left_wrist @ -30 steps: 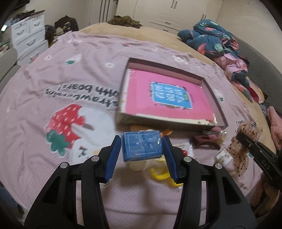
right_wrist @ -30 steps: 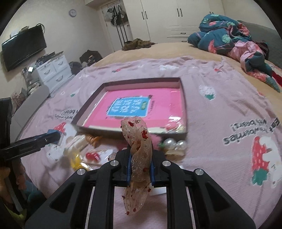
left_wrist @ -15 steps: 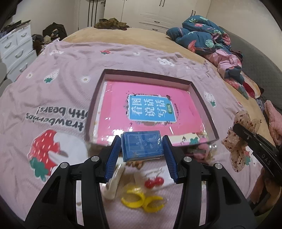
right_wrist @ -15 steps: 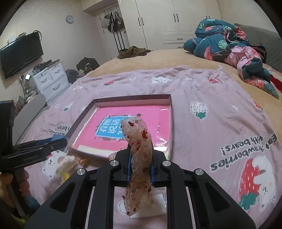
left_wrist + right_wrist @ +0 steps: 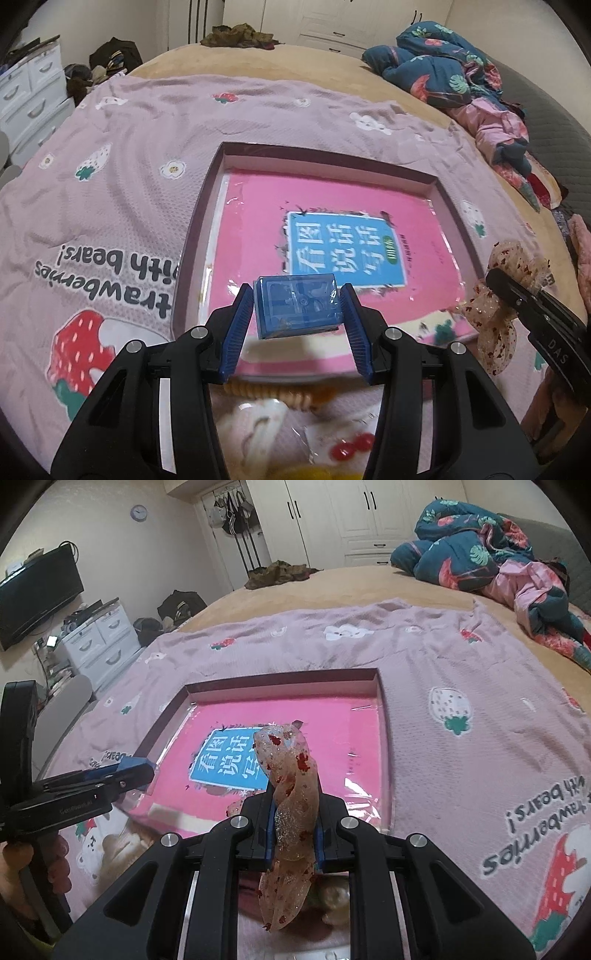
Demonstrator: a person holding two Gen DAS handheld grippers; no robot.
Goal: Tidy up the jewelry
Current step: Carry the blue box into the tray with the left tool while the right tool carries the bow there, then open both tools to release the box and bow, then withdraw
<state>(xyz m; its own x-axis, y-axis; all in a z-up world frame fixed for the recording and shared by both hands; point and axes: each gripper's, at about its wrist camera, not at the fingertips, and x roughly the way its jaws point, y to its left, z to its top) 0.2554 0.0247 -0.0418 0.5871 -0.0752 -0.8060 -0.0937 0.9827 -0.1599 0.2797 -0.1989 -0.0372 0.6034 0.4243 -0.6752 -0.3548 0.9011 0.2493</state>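
Ahead of both your grippers spreads the lilac strawberry blanket (image 5: 122, 206), and lying on it directly in front of your fingers is the shallow dark-rimmed box (image 5: 207, 206), its floor taken up by a pink plastic-wrapped book (image 5: 332, 229) with a blue title panel. Beyond the box's far right corner, well away from either tool, a heap of blue floral bedding (image 5: 476, 539) sits on the tan bed. Your left gripper (image 5: 298, 314) is clamped on a small translucent blue case (image 5: 296, 309); the blue pads press its left and right sides and hold it level, up off the surface, over the near left part of the pink book. Your right gripper (image 5: 294, 834) is closed tight on a sheer glittery bow (image 5: 291, 812) flecked with red, which stands up twisted between the fingers and droops below them, held over the box's near edge. From your left wrist camera, that bow and the right tool's black finger show off to the right, beside the box's near right corner. Just under and behind your left fingers, outside the box's near rim, lie a ridged tan hair clip (image 5: 269, 392), a white clip (image 5: 258, 424), a clear packet with red cherry earrings (image 5: 351, 445) and, at the very bottom edge, something yellow too blurred to make out. Under your right fingers a pearly piece (image 5: 334, 901) rests on the blanket.
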